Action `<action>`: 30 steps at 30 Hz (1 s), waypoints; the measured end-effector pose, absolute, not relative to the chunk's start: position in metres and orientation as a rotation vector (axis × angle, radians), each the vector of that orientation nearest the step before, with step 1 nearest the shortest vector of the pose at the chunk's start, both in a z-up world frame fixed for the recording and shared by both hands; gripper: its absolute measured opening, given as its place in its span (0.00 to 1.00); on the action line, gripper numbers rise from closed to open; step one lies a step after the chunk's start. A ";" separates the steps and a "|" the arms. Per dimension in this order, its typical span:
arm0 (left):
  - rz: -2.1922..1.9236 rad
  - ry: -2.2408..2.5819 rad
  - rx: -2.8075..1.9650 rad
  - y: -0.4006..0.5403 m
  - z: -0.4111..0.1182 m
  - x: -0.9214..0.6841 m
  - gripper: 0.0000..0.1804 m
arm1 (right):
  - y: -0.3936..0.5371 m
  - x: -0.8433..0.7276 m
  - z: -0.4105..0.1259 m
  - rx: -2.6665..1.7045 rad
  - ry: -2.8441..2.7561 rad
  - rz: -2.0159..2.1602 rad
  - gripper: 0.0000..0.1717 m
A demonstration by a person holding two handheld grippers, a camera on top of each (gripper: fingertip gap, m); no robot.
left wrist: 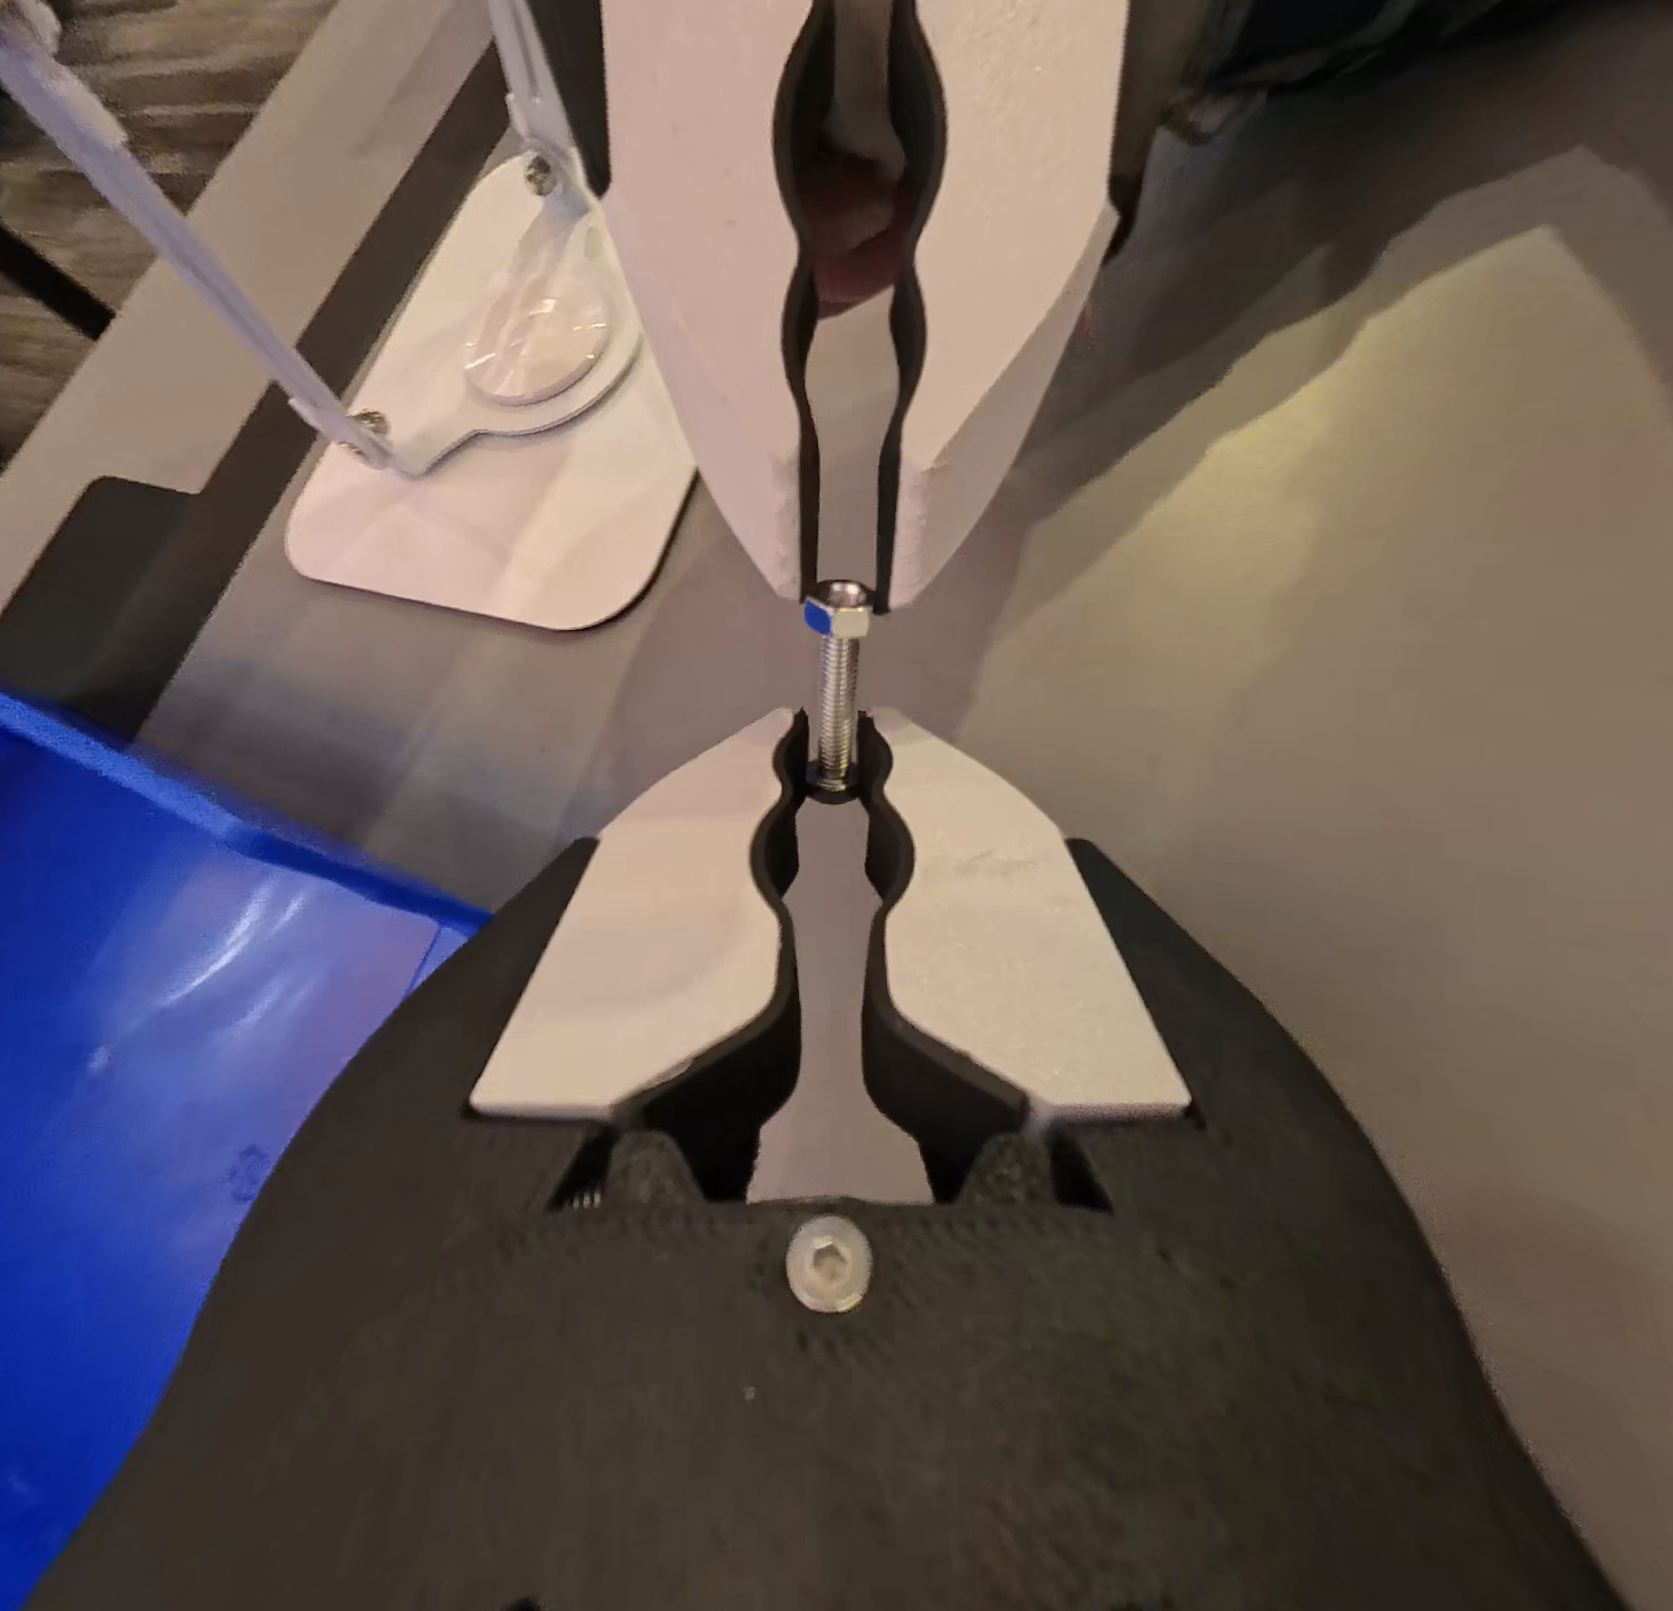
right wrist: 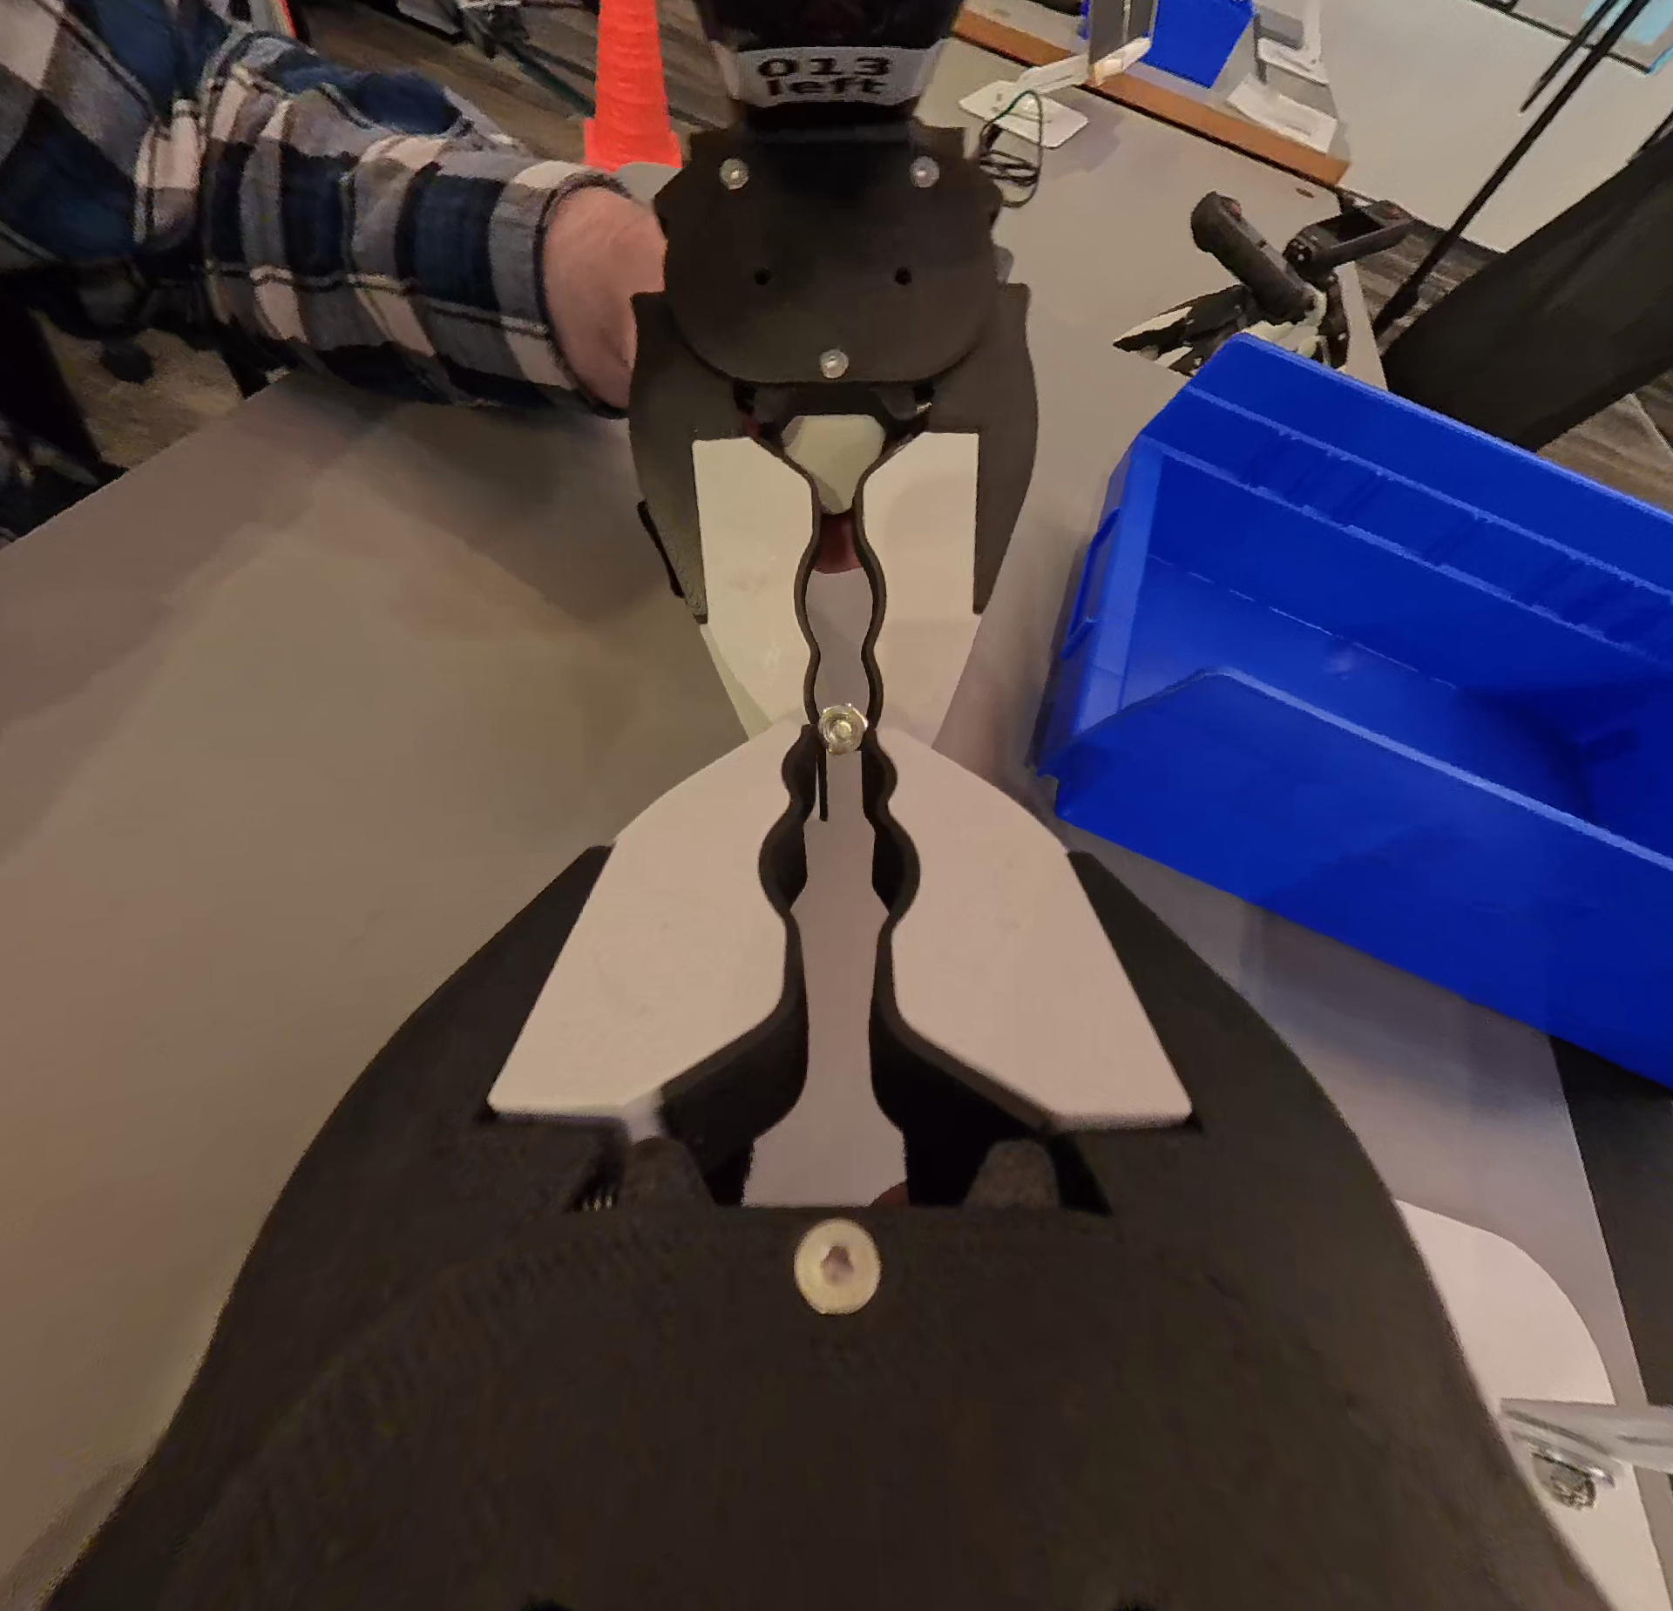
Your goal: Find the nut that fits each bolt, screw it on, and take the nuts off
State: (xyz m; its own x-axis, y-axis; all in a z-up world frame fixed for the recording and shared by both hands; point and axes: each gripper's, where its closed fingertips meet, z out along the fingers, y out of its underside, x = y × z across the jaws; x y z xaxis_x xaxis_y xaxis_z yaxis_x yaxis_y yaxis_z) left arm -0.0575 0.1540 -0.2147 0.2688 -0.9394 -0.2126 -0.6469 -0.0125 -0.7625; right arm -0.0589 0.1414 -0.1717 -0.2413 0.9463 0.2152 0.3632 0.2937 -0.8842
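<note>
In the left wrist view my left gripper (left wrist: 835, 727) is shut on the head end of a silver bolt (left wrist: 833, 689). Its threaded shaft points away from me. A silver hex nut (left wrist: 837, 612) sits on the far end of the shaft. My right gripper (left wrist: 842, 594) comes in from the top, tip to tip with the left, and is shut on that nut. In the right wrist view my right gripper (right wrist: 842, 744) holds the nut (right wrist: 842, 727), seen end-on with the bolt's tip in its middle. The left gripper (right wrist: 842, 708) faces it from the far side. Both are held above the grey table (right wrist: 317, 708).
A blue plastic bin (right wrist: 1358, 708) stands on the table to the right of the right gripper and also shows in the left wrist view (left wrist: 181, 1070). A white stand base (left wrist: 489, 499) is behind it. A person's plaid sleeve (right wrist: 317, 210), an orange cone (right wrist: 625, 56) and another gripper (right wrist: 1267, 282) are farther off. Tip to tip, the grippers are about 4 cm apart.
</note>
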 end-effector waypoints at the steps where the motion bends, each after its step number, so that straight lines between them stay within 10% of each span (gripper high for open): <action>1: -0.438 1.441 -1.738 0.157 -0.214 -0.058 0.05 | 0.144 -0.059 -0.171 -1.200 -1.748 0.926 0.06; 30: -0.173 1.331 -1.741 0.184 -0.212 -0.067 0.05 | 0.166 -0.063 -0.171 -1.331 -1.573 0.868 0.06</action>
State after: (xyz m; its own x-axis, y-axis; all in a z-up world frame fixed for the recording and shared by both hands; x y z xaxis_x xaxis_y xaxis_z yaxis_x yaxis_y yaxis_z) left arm -0.0672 0.1836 -0.2121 0.4086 -0.8246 -0.3913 -0.6972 -0.0054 -0.7168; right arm -0.0635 0.1658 -0.1712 -0.0439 0.9828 0.1795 0.3715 0.1829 -0.9102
